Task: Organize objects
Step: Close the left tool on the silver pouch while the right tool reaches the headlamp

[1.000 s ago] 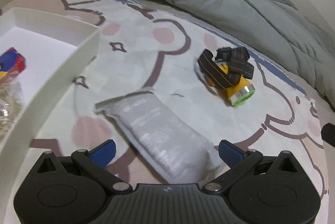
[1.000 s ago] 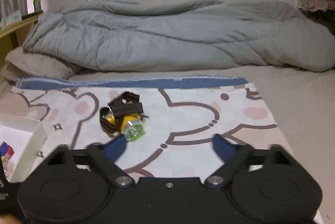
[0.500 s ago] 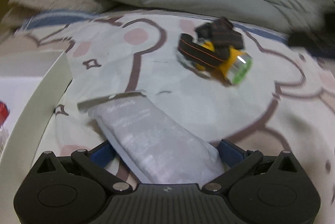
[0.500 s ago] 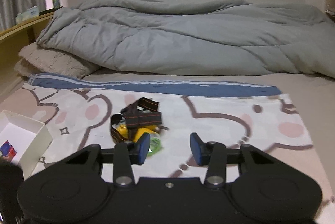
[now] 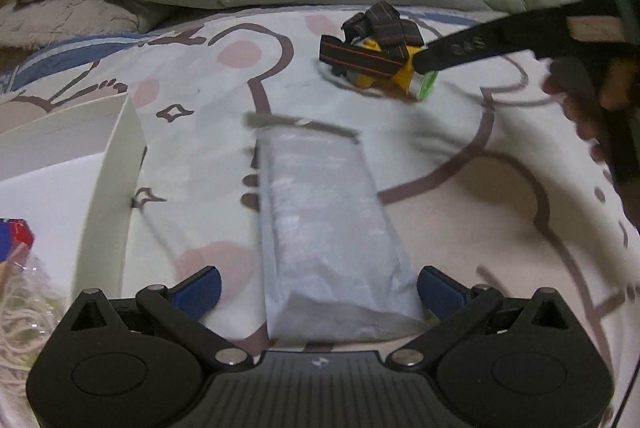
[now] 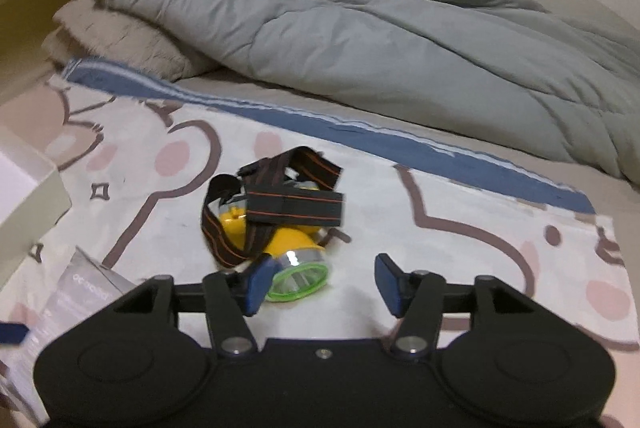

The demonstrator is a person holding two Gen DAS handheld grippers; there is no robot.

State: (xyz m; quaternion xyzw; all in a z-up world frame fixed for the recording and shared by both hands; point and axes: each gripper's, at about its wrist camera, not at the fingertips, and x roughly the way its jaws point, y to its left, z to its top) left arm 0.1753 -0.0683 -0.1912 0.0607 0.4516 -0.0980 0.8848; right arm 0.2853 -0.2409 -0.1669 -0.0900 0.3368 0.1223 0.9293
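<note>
Since a second ago the right gripper (image 6: 320, 282) has come down to the yellow headlamp (image 6: 280, 228), and the silver pouch (image 5: 328, 224), earlier lying slantwise, now runs straight out from the left gripper (image 5: 320, 288). Largest, the grey duvet (image 6: 360, 20) fills the bed from 10 to 2 o'clock; the bear-print sheet (image 5: 200, 88) carries everything else. At 9 o'clock the white box (image 5: 108, 196) holds a red-and-blue item (image 5: 16, 234) and a clear bag of pale strands (image 5: 20, 312). Left gripper stands wide, the pouch between its fingers, the right pad at the pouch's edge, the left clear. Right gripper's jaws are opening at middling width: the left pad is at the headlamp's green-rimmed lens, nothing gripped. Bare sheet lies open toward 3 o'clock.
</note>
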